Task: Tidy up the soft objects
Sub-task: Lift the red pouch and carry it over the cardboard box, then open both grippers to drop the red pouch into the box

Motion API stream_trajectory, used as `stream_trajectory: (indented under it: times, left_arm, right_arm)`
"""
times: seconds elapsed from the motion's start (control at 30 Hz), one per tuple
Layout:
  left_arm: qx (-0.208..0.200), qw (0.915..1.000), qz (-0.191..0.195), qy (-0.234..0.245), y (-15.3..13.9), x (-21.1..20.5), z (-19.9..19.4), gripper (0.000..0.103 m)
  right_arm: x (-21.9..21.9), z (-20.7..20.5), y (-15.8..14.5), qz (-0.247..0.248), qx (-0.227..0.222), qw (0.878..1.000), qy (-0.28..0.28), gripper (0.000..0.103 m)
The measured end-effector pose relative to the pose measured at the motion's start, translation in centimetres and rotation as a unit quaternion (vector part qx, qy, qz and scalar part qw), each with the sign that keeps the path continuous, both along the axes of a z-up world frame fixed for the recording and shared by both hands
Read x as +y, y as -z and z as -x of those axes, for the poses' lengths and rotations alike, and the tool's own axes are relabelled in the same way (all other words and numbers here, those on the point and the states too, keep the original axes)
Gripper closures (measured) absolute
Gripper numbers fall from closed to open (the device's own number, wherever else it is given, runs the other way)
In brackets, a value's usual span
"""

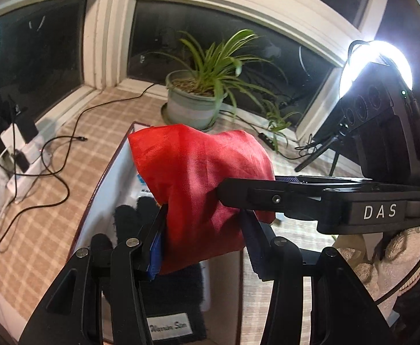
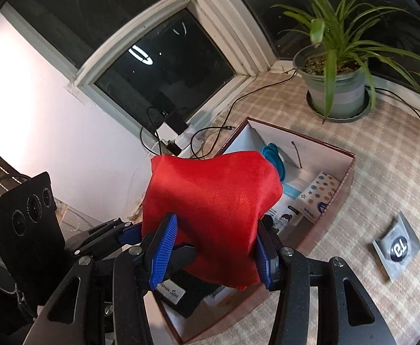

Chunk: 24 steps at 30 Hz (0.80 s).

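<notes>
A red cloth bag (image 1: 198,184) hangs above an open cardboard box (image 1: 106,172). My left gripper (image 1: 204,230) is shut on the bag's lower part. My right gripper (image 2: 213,247) is shut on the same bag (image 2: 213,207) and reaches in from the right in the left wrist view (image 1: 227,192). A black glove (image 1: 135,215) with a white label lies in the box under the bag. The box (image 2: 336,189) also holds a blue item (image 2: 273,158) and small printed packets (image 2: 325,187).
A potted spider plant (image 1: 195,100) stands behind the box on the checked tablecloth. Black cables and a white power strip (image 1: 23,158) lie at the left by the window. A ring light (image 1: 376,66) shines at the right. A grey foil packet (image 2: 397,247) lies right of the box.
</notes>
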<state>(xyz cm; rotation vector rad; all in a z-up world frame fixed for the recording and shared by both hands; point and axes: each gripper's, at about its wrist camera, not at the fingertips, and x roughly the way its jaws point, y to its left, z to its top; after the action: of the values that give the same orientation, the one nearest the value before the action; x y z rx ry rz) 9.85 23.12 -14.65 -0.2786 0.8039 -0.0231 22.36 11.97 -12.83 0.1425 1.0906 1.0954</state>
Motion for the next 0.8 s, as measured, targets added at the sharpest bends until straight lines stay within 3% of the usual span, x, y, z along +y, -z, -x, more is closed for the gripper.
stream_trajectory:
  times: [0.37, 0.8]
  left_arm:
    - [0.023, 0.9996, 0.005, -0.018, 1.6, 1.5, -1.2, 0.056]
    - [0.026, 0.9983, -0.019, -0.048, 1.7, 2.7, -1.5, 0.056]
  right_arm:
    - [2.4, -1.3, 1.8, 0.021, 0.009, 1.000, -0.011, 0.057]
    - [2.8, -2.5, 1.7, 0.035, -0.009, 0.999, 0.005, 0.051]
